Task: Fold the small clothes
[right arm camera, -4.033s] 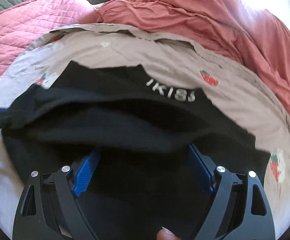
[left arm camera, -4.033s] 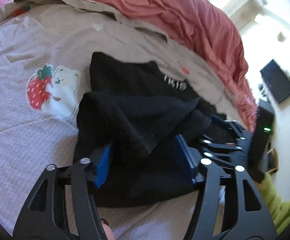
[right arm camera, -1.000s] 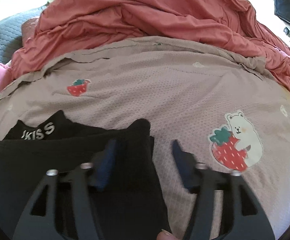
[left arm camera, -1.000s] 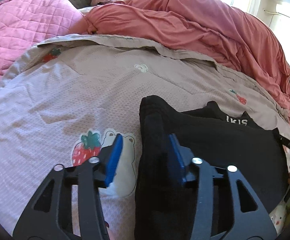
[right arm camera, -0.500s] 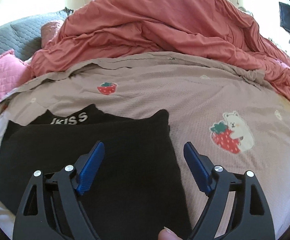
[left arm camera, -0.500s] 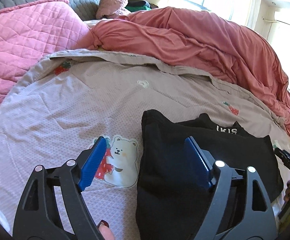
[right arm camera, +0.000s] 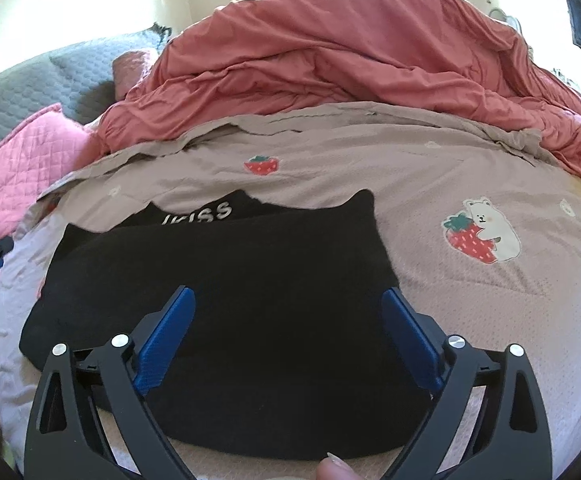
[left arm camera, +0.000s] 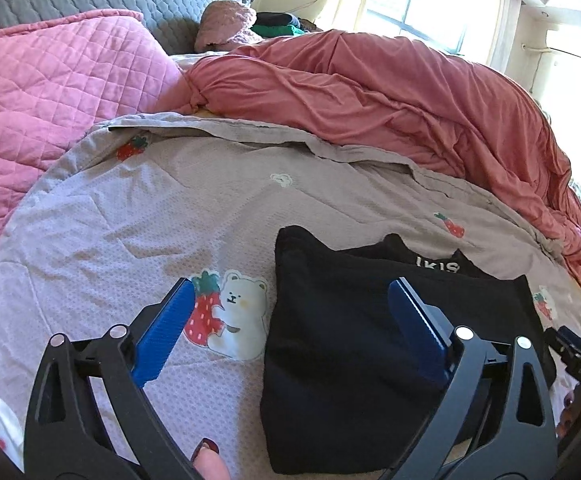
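Over the folded black knit garment [right arm camera: 218,280], left gripper [left arm camera: 290,328] and right gripper [right arm camera: 288,338] are opening, empty; next, probably regrip its edges for another fold.

Both hand-held grippers [left arm camera: 288,328] [right arm camera: 288,326] released the black garment [right arm camera: 226,280] (now folded flat), jaws opening.

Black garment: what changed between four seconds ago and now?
Both grippers let go: left gripper and right gripper are opening, nothing pinched. The black garment, bunched and lifted before, now lies folded flat on the bedspread. Red duvet unchanged.
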The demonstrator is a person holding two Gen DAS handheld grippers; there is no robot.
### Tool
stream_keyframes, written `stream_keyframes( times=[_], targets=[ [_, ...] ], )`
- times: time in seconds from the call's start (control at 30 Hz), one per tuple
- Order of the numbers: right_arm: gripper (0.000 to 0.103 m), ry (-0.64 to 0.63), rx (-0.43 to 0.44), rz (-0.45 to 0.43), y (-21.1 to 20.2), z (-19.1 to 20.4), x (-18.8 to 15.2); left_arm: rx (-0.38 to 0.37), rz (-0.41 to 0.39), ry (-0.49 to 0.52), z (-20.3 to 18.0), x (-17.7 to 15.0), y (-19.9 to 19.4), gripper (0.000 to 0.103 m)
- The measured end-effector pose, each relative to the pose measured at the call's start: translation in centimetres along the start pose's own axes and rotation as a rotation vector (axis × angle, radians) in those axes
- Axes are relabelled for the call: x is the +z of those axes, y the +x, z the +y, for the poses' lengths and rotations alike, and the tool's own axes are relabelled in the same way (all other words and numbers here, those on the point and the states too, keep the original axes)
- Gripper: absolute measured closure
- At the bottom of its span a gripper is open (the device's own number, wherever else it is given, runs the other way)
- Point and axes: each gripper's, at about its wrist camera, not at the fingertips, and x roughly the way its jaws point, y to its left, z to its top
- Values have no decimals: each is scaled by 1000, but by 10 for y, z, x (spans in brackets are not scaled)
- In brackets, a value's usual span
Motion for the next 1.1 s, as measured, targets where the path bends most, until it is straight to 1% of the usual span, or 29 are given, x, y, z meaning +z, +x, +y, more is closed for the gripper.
stream_keyframes(
  times=[0.13, 0.3, 0.53, 0.7, 0.93, 1.1],
  targets=[
    [9, -18, 3, 9, -4, 7, -4, 7, 0, 14, -3, -6, -5, 13],
    [9, 3, -5, 2, -10, 5, -7, 7, 3, 32, -7, -14, -10, 13],
    [9, 2, -8, -3, -18, 5, -8, -28, 10, 40, -13, -21, -19, 13],
    [9, 11, -20, 8, -19, 4, -12, -33, 33, 75, -22, -29, -19, 13],
    [9, 5, -11, 36, -14, 9, -20, -36, 103, 123, -38, -49, -6, 13],
    [9, -6, -2, 43, -14, 14, -23, -36, 122, 162, -49, -58, -2, 13]
  ],
)
